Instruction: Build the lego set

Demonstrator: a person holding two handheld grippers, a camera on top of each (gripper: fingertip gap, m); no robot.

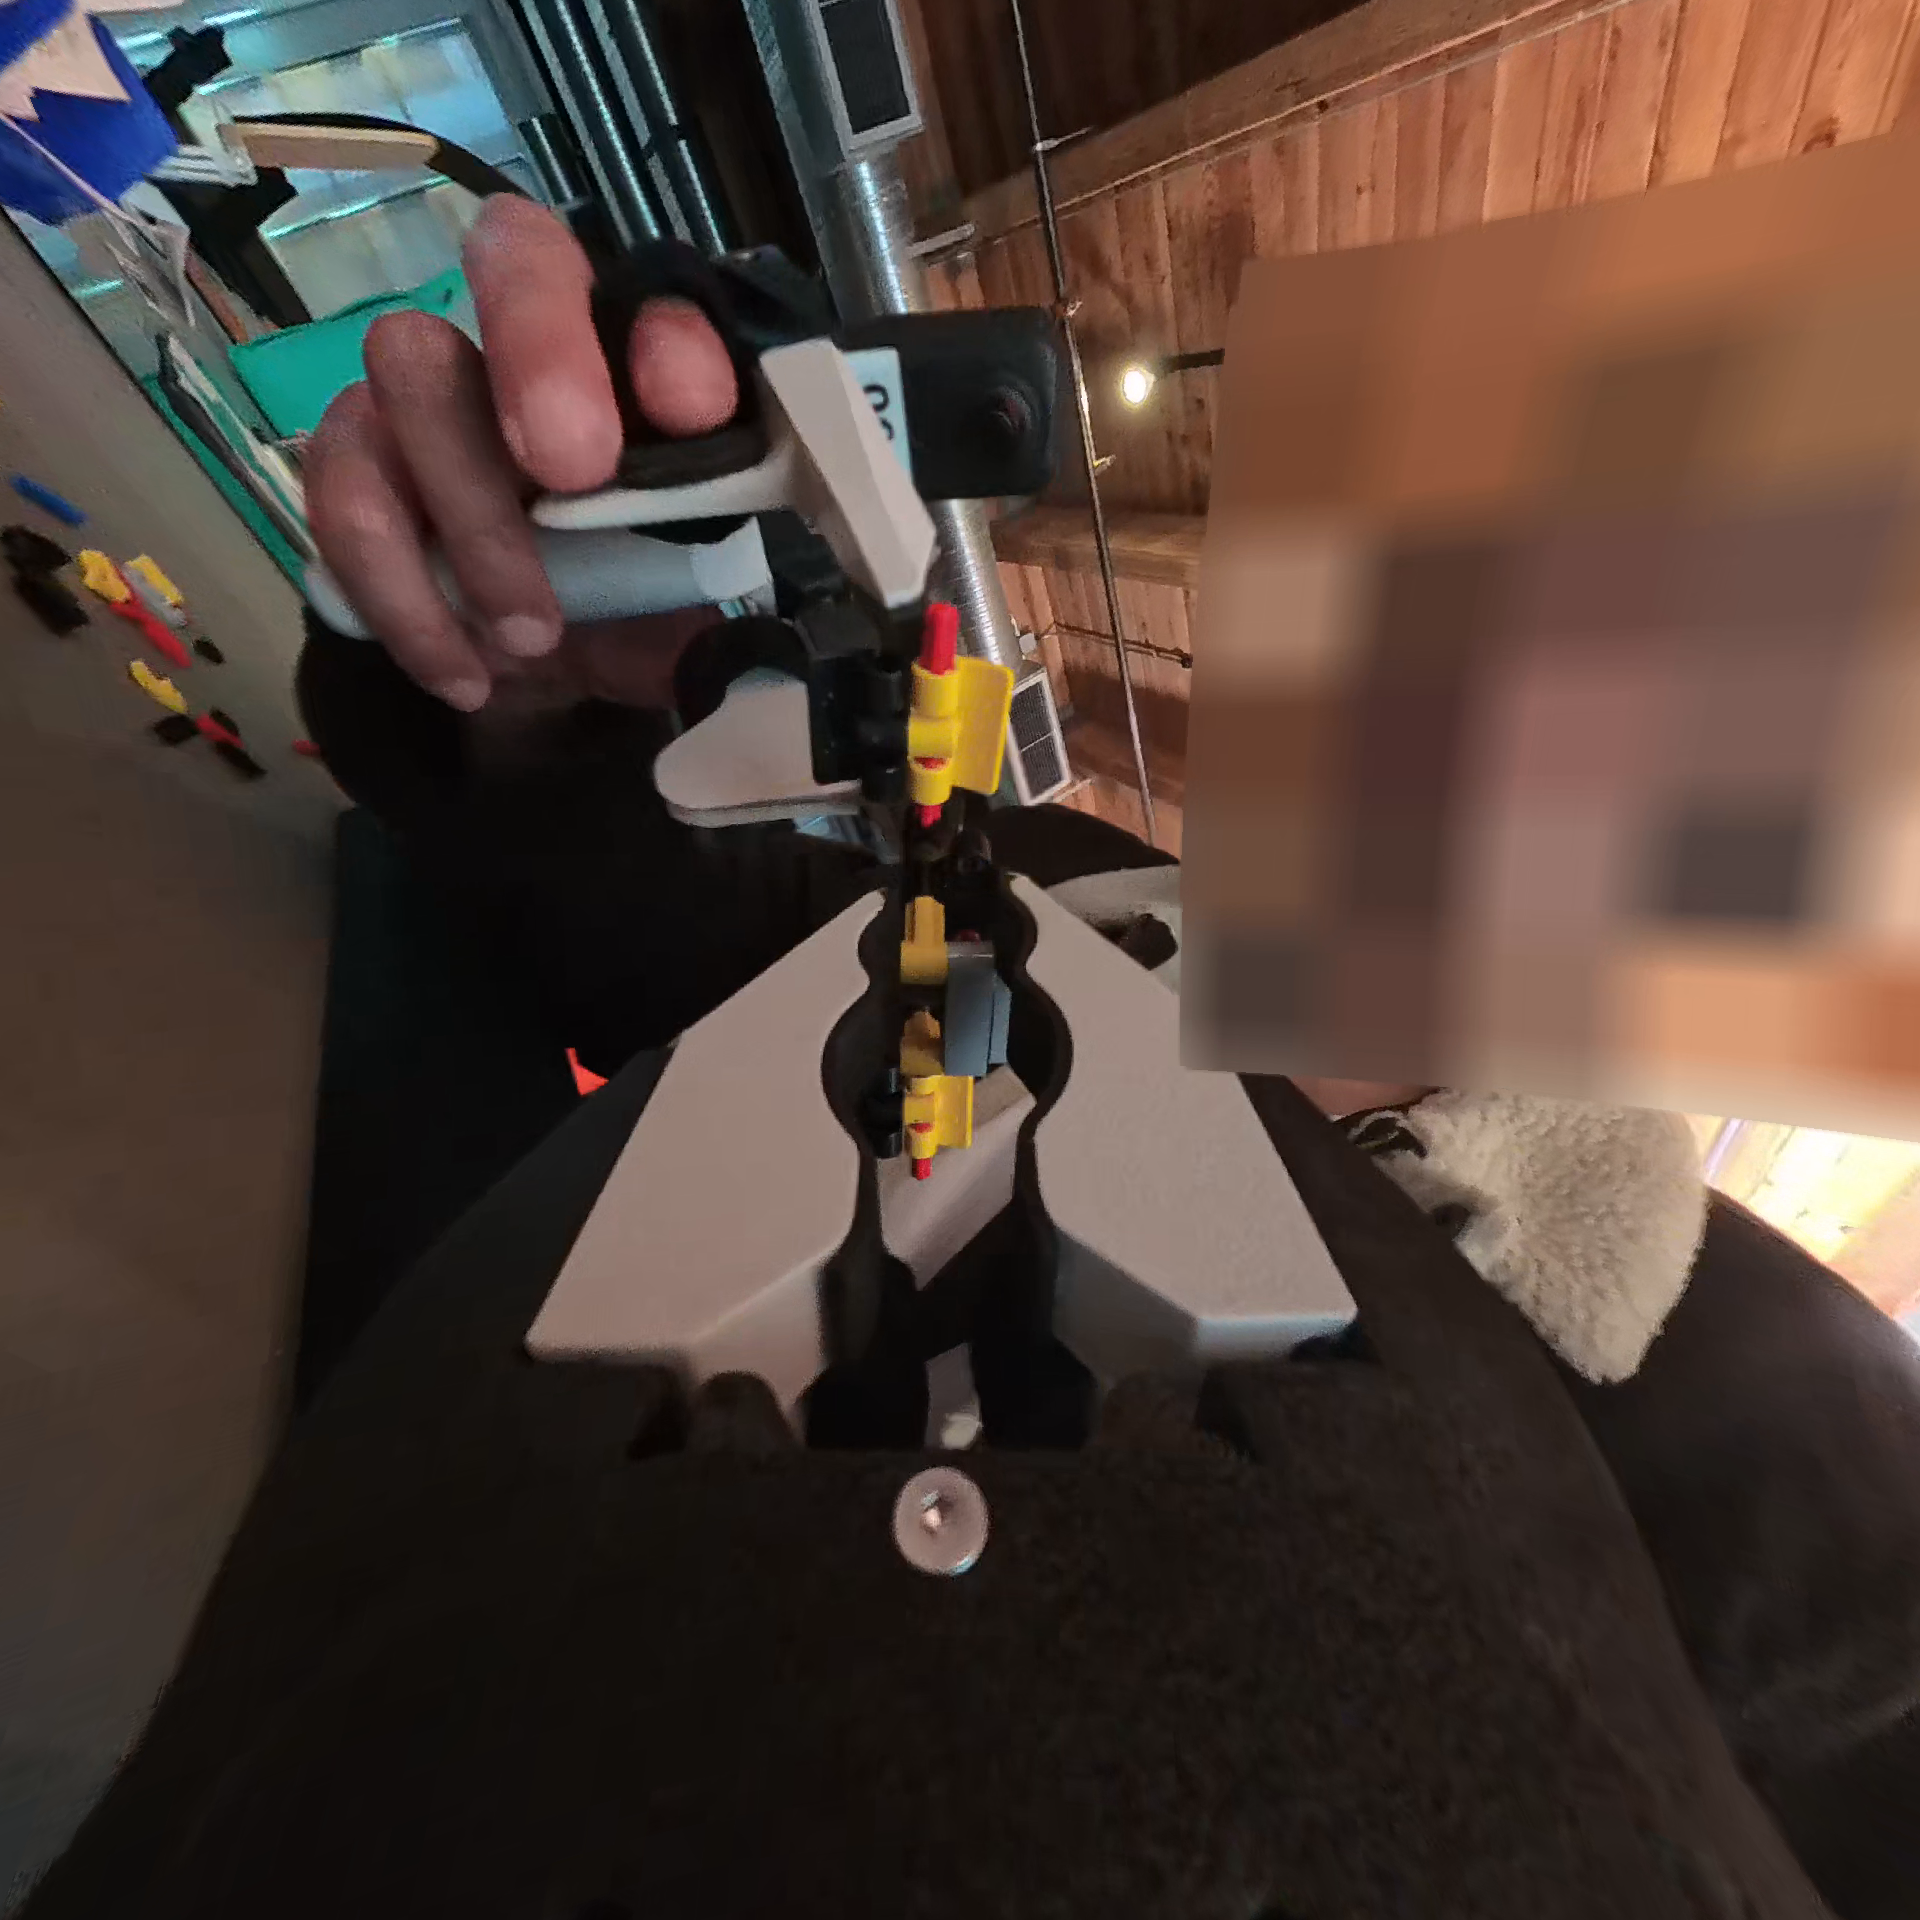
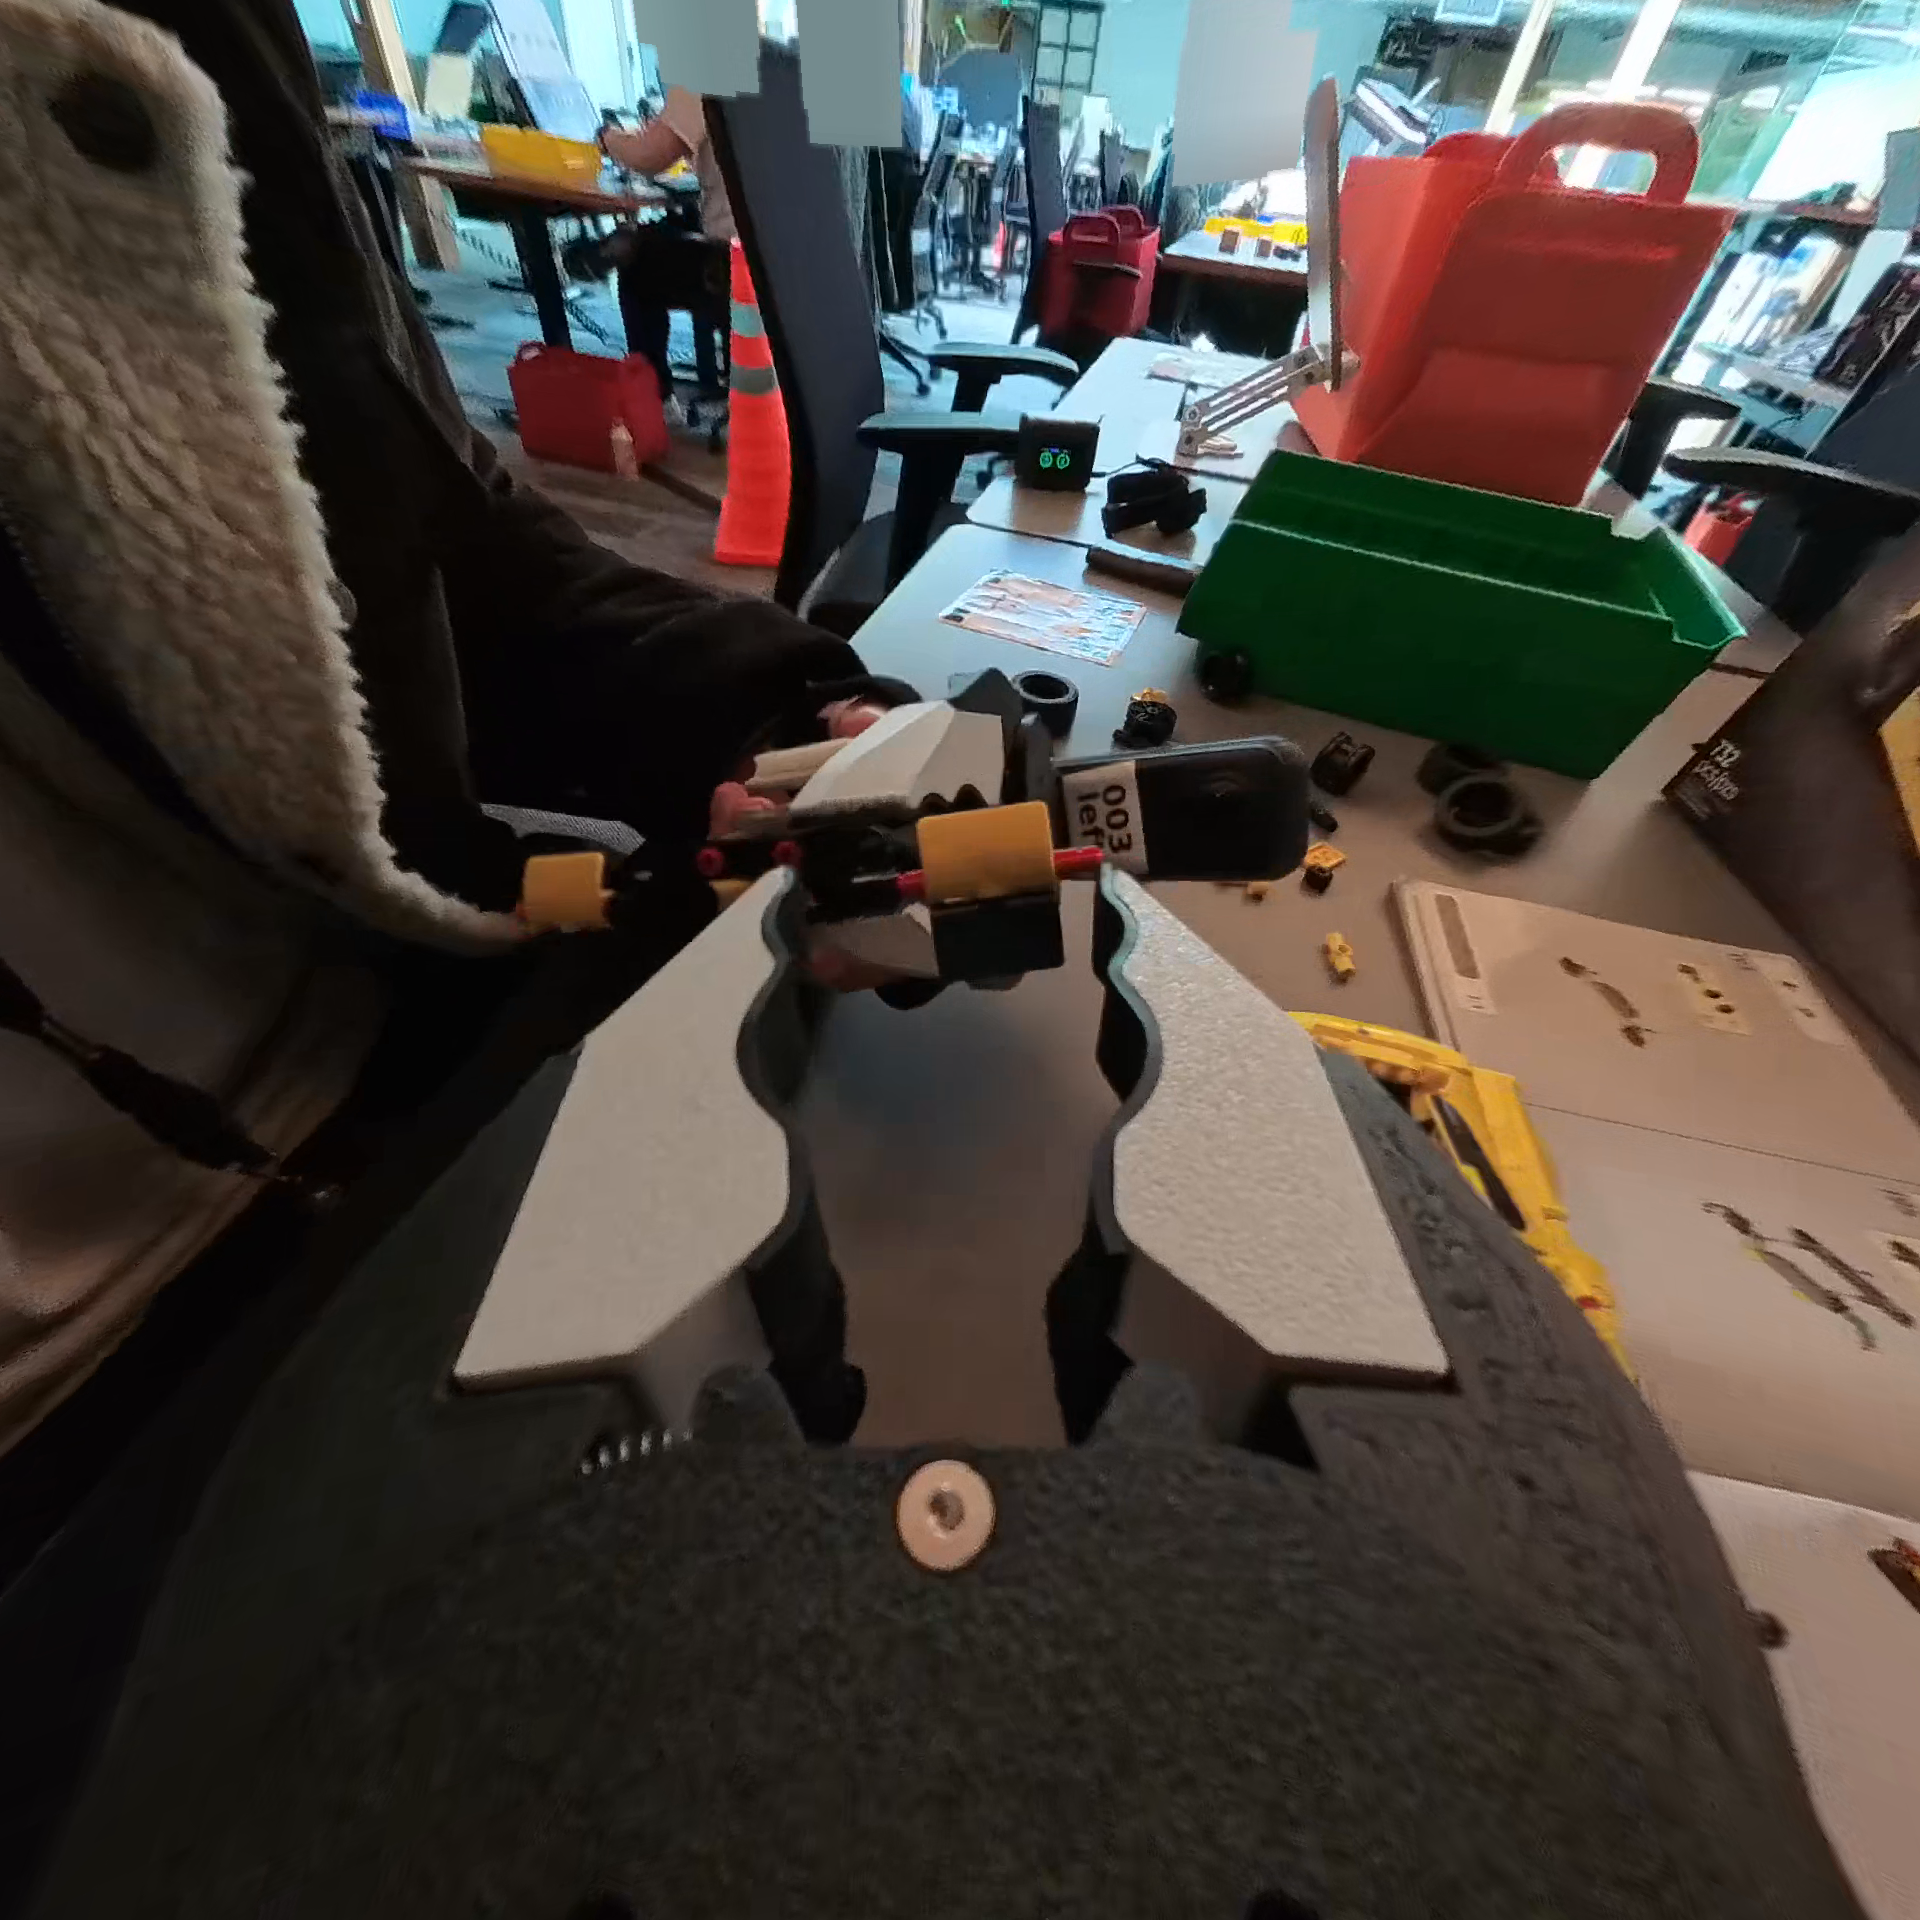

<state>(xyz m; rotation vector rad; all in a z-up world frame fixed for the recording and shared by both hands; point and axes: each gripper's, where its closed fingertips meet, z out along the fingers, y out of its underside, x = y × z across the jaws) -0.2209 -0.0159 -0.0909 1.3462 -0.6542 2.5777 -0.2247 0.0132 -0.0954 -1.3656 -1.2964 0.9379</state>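
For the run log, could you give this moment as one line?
left gripper: shut on lego assembly | right gripper: open at its far end | both held above table

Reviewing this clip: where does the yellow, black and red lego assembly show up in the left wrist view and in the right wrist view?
Left wrist view: lego assembly at centre, clamped between the left gripper fingers, reaching up to the right gripper.
Right wrist view: lego assembly at centre-left, lying sideways just past the open right gripper, held by the left gripper.
Shared landmark: the fleece collar.
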